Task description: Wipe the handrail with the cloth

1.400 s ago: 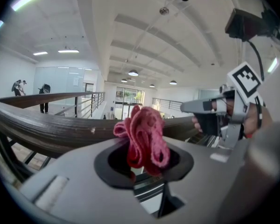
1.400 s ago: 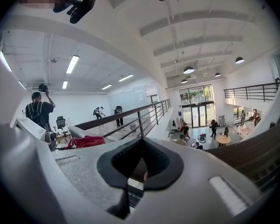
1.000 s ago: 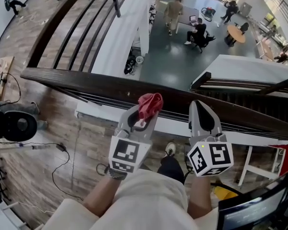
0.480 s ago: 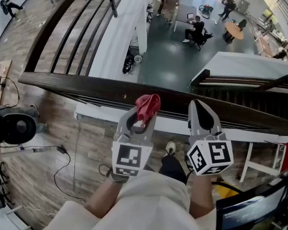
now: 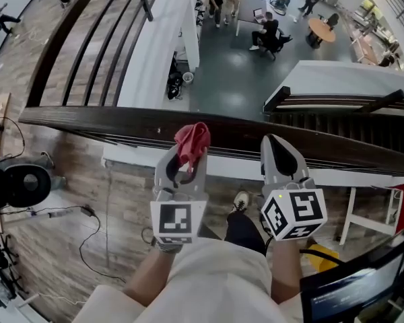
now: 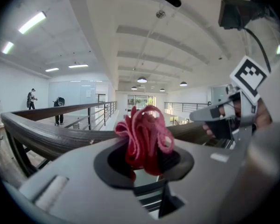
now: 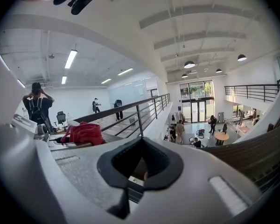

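A dark wooden handrail [image 5: 108, 121] crosses the head view from left to right, just beyond both grippers. My left gripper [image 5: 183, 155] is shut on a crumpled red cloth [image 5: 192, 138], which sticks out past the jaw tips and sits at the near edge of the rail. In the left gripper view the cloth [image 6: 147, 138] bunches up between the jaws of the left gripper [image 6: 147, 161], with the handrail [image 6: 46, 135] behind it. My right gripper [image 5: 275, 144] is beside it to the right, shut and empty. The right gripper view shows the right gripper [image 7: 140, 166], the cloth [image 7: 84, 133] and the handrail [image 7: 254, 155].
Beyond the rail is a drop to a lower floor [image 5: 242, 66] with people and tables. A black round device [image 5: 20, 180] and cables [image 5: 87, 227] lie on the wooden floor at left. A monitor [image 5: 353, 284] stands at bottom right. My shoe [image 5: 240, 201] shows below.
My left gripper and the red cloth have shifted a little to the left along the handrail. The right gripper has stayed about where it was, still shut.
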Demonstrator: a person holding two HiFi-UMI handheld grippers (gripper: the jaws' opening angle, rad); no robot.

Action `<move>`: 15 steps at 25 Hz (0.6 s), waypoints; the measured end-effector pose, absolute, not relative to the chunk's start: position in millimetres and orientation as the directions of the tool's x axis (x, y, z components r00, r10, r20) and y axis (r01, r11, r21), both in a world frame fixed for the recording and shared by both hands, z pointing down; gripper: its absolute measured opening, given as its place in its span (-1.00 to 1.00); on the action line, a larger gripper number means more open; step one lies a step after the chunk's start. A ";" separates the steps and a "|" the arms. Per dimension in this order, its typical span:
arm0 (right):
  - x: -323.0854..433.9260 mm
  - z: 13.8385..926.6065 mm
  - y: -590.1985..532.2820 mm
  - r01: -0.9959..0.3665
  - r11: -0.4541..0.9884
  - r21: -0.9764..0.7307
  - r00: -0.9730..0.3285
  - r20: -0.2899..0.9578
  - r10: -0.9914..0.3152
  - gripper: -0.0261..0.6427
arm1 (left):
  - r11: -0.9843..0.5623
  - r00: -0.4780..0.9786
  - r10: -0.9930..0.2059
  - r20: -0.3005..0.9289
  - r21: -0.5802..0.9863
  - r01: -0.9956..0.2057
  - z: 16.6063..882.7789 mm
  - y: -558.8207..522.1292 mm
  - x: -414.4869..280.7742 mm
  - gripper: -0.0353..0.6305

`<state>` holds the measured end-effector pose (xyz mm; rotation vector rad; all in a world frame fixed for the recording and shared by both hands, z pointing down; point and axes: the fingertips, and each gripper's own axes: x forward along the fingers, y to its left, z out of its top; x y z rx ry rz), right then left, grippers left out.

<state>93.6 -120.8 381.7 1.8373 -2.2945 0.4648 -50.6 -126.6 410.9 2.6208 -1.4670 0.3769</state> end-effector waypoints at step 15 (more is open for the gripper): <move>121.9 383.1 -115.9 -0.959 0.259 -0.115 -0.283 0.310 -0.908 -0.91 | -0.422 0.398 -0.876 0.272 -0.032 -0.906 405.9 -138.2 -48.9 -0.52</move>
